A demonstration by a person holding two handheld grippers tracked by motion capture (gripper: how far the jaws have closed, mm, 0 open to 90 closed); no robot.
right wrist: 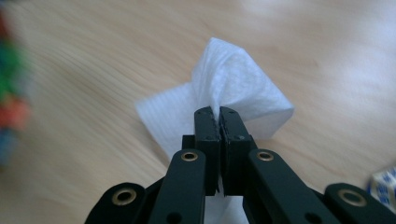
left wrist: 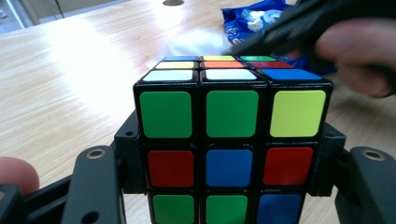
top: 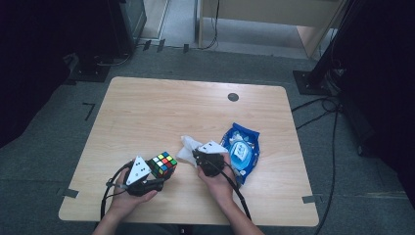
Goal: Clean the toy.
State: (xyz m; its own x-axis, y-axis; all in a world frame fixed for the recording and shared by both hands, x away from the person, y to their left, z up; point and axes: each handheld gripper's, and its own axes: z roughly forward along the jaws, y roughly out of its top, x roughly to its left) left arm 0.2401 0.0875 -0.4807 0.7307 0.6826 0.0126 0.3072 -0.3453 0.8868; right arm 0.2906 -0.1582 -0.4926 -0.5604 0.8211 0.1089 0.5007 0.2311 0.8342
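High view overlooks table (top: 147, 107); tool views sit close, sharing it

Blurring into a smear of red, green and blue at the left edge of the right tool view: the cube (right wrist: 11, 88). Getting cut off along the bottom row of stickers in the left tool view. Hiding behind it, the inner faces of the left tool (left wrist: 229, 186). Smearing across the upper right there, the right tool (left wrist: 299, 28), covering part of the blue wipes pack (left wrist: 243, 18). Pinching a fold of the white wipe (right wrist: 224, 88), hiding its lower part.
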